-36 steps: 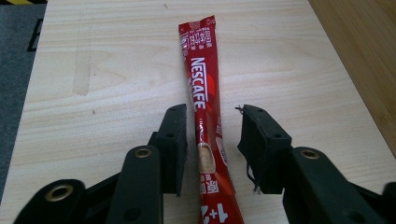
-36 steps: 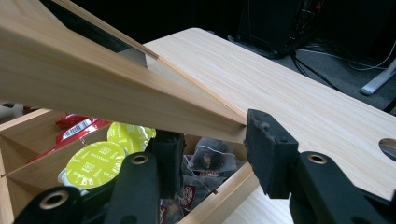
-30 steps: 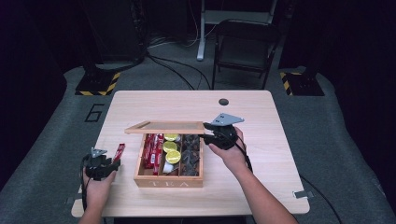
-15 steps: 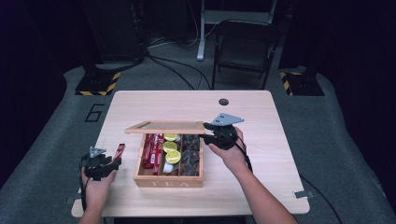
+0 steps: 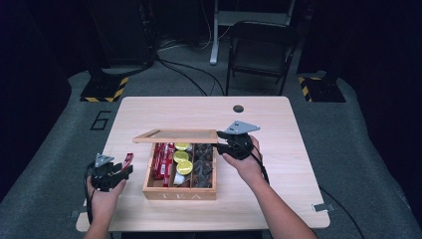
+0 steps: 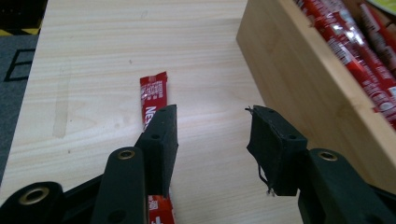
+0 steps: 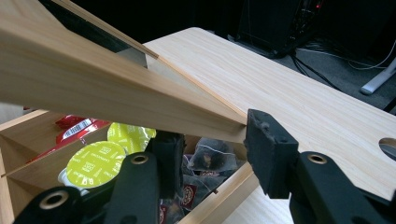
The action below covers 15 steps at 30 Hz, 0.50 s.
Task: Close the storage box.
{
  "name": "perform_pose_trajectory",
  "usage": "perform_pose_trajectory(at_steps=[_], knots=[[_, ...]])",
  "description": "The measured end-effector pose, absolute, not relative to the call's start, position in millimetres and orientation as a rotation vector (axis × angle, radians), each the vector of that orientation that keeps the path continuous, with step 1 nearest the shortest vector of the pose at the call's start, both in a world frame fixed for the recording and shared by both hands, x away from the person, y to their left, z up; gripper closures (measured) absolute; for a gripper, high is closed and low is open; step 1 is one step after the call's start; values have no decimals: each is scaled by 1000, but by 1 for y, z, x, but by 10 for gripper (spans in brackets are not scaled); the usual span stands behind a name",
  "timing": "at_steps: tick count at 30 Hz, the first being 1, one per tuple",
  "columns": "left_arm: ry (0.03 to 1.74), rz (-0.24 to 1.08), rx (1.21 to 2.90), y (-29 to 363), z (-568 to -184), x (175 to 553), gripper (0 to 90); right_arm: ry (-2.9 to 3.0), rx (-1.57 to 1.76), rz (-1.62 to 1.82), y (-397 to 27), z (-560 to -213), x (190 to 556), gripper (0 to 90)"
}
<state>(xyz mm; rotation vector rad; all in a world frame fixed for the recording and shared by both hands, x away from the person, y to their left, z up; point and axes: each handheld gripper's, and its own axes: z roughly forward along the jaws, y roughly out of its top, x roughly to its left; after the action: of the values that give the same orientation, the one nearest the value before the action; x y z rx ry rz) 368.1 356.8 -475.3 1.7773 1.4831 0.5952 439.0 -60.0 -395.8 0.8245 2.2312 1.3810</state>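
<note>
An open wooden tea box point(image 5: 179, 193) stands mid-table with red sachets point(image 5: 161, 160), yellow-green capsules point(image 5: 183, 162) and dark tea bags point(image 5: 203, 167) in its compartments. My right gripper point(image 5: 224, 146) is shut on the free edge of the lid point(image 5: 174, 135) and holds it raised; in the right gripper view the lid point(image 7: 116, 88) runs between the jaws of the right gripper point(image 7: 210, 149). A single red sachet point(image 6: 153, 95) lies on the table left of the box. My left gripper point(image 6: 212, 116) hovers just above it, its jaws have just been opening, and nothing is between them.
The box's left wall point(image 6: 303, 79) stands close to the right of my left gripper. The table point(image 5: 278, 129) has a round hole point(image 5: 238, 108) at its far side. A folding chair point(image 5: 261, 50) stands on the floor beyond.
My left gripper has risen slightly off the table and its jaws stand wider; the red sachet stays where it lay. The right gripper and the lid have not moved.
</note>
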Motion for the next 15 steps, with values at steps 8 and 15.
perform_pose_trajectory(at_steps=[8,15], knots=[[1432,575,1781,348,-463,367,514,2224,839,1376,-59,-396,438,573],[1374,577,1780,339,-444,365,513,2230,837,1373,-59,-397,436,572]])
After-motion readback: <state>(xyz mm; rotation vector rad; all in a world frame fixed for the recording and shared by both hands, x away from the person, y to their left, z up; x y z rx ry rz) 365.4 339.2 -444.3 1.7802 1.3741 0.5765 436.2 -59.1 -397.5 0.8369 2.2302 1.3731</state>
